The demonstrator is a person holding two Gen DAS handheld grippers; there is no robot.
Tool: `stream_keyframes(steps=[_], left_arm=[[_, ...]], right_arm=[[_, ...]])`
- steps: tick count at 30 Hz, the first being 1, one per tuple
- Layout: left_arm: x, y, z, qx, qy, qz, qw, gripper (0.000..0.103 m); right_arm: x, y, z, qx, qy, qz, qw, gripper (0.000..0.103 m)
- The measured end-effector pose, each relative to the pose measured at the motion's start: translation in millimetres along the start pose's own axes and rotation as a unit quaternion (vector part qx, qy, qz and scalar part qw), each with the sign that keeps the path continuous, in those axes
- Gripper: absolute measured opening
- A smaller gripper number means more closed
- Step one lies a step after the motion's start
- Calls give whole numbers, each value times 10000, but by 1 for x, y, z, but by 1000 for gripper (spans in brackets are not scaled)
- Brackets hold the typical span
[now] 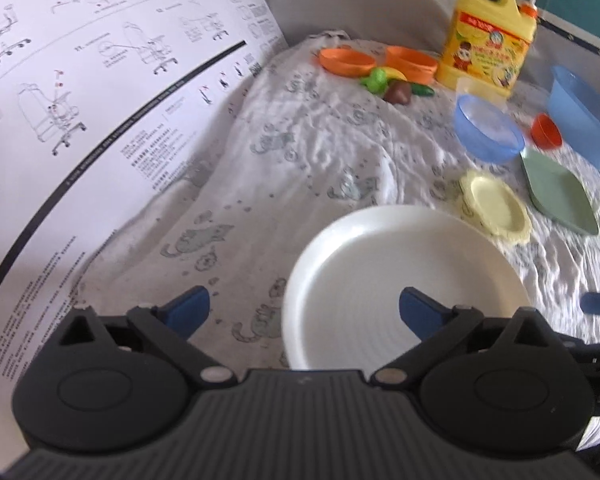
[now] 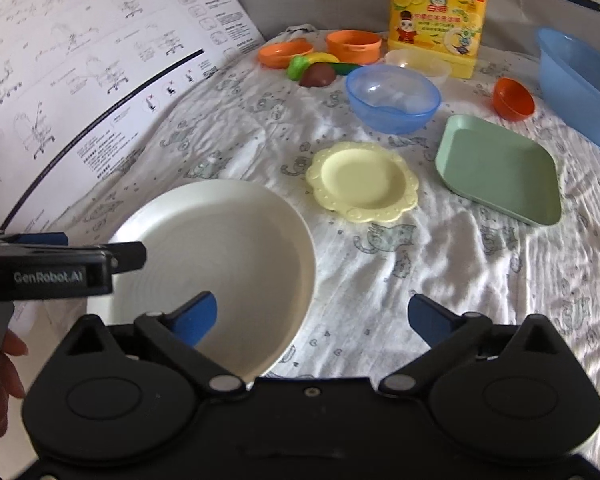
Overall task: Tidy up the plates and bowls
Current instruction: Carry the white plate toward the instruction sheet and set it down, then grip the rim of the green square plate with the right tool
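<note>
A large white plate [image 1: 400, 276] [image 2: 220, 252] lies on the cat-print cloth. My left gripper [image 1: 304, 312] is open and empty, its jaws straddling the plate's near left rim; it also shows in the right wrist view [image 2: 100, 256] at the plate's left side. My right gripper [image 2: 312, 316] is open and empty, its left finger over the plate's near right edge. Beyond lie a small yellow scalloped plate [image 2: 362, 180] [image 1: 496, 208], a green square plate [image 2: 500, 168] [image 1: 560, 192], a blue bowl [image 2: 394, 98] [image 1: 488, 128] and a small orange bowl [image 2: 514, 98] [image 1: 546, 131].
A big printed instruction sheet [image 1: 80, 100] [image 2: 60, 60] leans at the left. At the back stand a yellow detergent jug [image 2: 440, 12], two orange dishes [image 2: 320, 50], toy fruit [image 2: 316, 70] and a clear cup [image 2: 418, 62]. A blue basin [image 2: 580, 84] sits at the right.
</note>
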State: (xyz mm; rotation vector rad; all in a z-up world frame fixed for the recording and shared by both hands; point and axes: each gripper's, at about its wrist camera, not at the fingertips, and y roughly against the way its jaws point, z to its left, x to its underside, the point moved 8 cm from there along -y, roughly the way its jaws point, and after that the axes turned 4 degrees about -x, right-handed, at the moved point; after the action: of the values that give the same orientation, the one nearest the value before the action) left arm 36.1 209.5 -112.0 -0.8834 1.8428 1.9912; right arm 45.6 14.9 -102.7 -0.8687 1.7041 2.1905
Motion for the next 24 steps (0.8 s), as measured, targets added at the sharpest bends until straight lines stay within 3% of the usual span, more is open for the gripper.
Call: stream_keyframes(steps=[11, 17, 24], left_arm=[[-19, 15, -29, 103, -113, -300, 9994, 103], [-37, 17, -72, 327, -413, -491, 9974, 103], [-55, 14, -138, 758, -778, -664, 9919, 103]], right_arm=[[-3, 23, -38, 82, -511, -343, 9981, 103], [-2, 34, -86, 340, -1084, -523, 9922, 103], [2, 45, -155, 703, -1902, -761, 9763, 103]])
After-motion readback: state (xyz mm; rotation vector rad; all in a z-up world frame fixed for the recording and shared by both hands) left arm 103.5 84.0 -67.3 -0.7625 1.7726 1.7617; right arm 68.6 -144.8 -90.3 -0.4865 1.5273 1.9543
